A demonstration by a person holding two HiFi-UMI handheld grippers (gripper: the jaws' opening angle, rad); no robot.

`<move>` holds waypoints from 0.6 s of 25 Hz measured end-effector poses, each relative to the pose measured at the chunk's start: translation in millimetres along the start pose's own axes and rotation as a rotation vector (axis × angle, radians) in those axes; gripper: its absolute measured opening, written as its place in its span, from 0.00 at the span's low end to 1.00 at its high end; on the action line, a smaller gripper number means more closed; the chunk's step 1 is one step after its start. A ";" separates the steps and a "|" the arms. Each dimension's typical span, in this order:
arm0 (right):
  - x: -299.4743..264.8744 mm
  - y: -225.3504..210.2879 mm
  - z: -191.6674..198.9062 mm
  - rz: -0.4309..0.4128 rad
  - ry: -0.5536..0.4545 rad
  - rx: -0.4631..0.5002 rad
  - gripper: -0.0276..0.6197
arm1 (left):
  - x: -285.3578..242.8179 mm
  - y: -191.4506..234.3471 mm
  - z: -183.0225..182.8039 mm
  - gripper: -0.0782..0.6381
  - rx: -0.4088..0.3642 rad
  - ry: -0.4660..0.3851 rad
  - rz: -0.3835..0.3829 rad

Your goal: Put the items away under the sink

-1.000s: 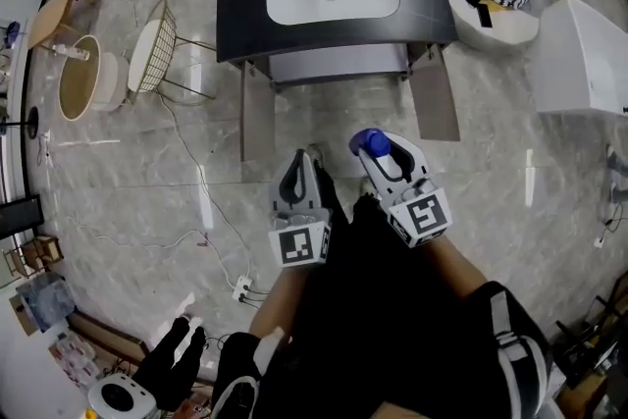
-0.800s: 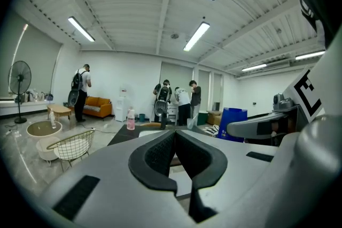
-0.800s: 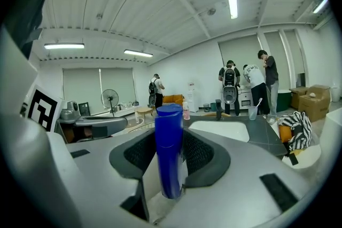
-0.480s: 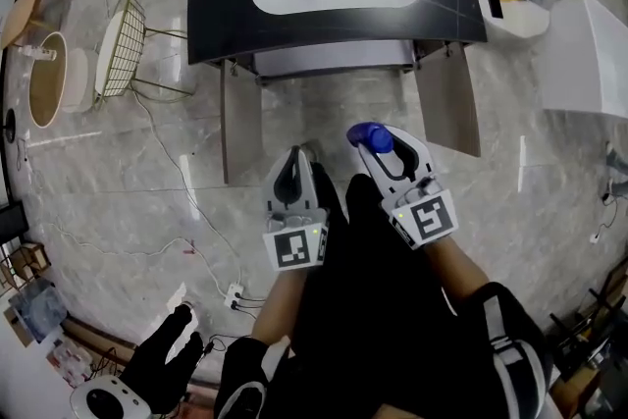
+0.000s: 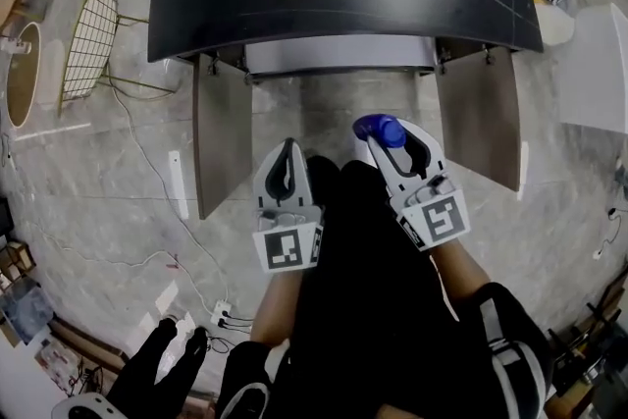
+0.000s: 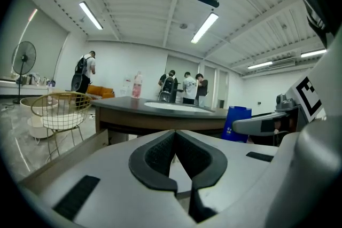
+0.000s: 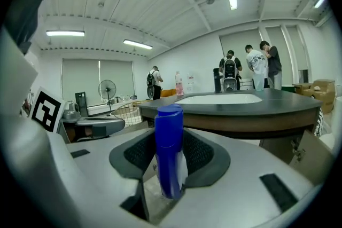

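Right gripper (image 7: 170, 153): clamped on a blue bottle (image 7: 169, 139), which stands upright, cap up, between the pads. Left gripper (image 6: 175, 136): jaws meet at the tips, nothing between them. Both are held in front of the dark sink vanity (image 5: 196, 5). Its two cabinet doors (image 5: 222, 137) stand open below the countertop.

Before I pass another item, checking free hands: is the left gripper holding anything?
No, the left gripper shows its jaws closed together, nothing between them.
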State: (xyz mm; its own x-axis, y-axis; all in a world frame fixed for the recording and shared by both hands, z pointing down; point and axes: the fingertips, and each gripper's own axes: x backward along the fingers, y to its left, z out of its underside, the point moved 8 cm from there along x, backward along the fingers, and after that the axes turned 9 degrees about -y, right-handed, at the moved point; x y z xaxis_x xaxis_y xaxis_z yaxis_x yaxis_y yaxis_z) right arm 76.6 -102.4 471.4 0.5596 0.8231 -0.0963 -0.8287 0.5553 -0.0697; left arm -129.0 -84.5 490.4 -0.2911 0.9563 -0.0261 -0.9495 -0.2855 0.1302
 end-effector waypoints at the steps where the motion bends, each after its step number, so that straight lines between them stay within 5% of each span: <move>1: -5.4 -2.8 12.9 -0.003 -0.006 0.007 0.27 | -3.8 4.2 13.5 0.13 -0.006 -0.001 0.008; 10: -18.9 -23.9 139.6 -0.015 -0.053 0.026 0.27 | -12.7 2.9 109.7 0.13 -0.013 -0.086 -0.032; 15: -24.3 -23.1 182.1 -0.013 -0.096 0.043 0.27 | -6.2 17.5 151.1 0.13 -0.098 -0.134 0.001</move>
State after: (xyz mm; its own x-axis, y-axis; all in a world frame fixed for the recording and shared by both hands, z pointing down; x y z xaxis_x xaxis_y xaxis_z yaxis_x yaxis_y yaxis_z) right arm 81.4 -113.6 656.1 0.5694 0.8220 0.0003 -0.8217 0.5692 -0.0270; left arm -126.2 -86.0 642.6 -0.2801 0.9539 0.1074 -0.9580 -0.2850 0.0328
